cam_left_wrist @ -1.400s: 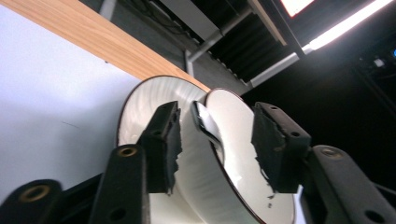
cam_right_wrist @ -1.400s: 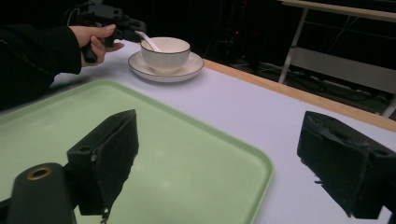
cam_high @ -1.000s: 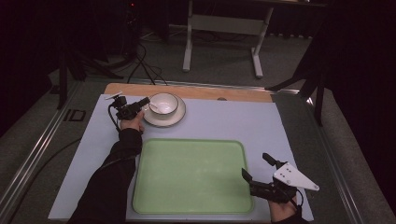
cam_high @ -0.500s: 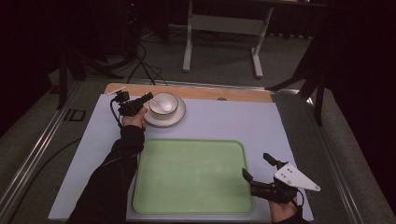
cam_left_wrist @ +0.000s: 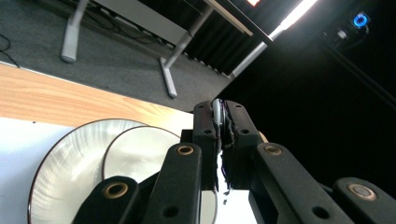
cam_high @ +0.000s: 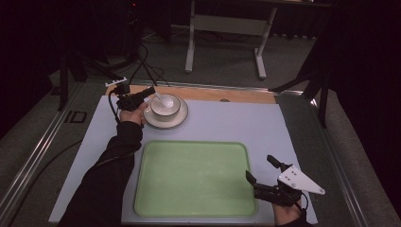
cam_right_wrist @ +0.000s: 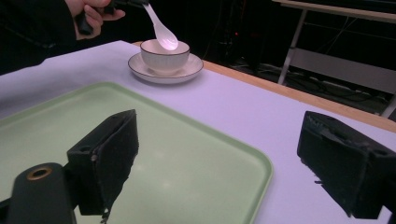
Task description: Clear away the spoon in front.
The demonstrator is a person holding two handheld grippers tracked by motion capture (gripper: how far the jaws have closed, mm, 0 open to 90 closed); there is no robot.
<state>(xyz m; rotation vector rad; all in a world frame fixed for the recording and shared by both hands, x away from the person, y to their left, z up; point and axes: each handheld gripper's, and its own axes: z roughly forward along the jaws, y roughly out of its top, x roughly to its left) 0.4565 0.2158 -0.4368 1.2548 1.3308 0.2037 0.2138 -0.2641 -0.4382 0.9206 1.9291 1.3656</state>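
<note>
The left gripper (cam_high: 147, 94) sits at about 11 o'clock on the table (cam_high: 246, 124). It pinches a white spoon (cam_high: 162, 100) tight. The spoon hangs over the bowl (cam_high: 165, 105) on its saucer (cam_high: 180, 119). The right gripper (cam_high: 259, 173) rests at 5 o'clock beside the green tray (cam_high: 194, 177), jaws wide apart, holding nothing.

In the left gripper view, the spoon (cam_left_wrist: 217, 111) shows as a thin edge between the shut jaws, and the saucer (cam_left_wrist: 60, 163) is cut off below. The tray (cam_right_wrist: 196, 154) runs off the right gripper view.
</note>
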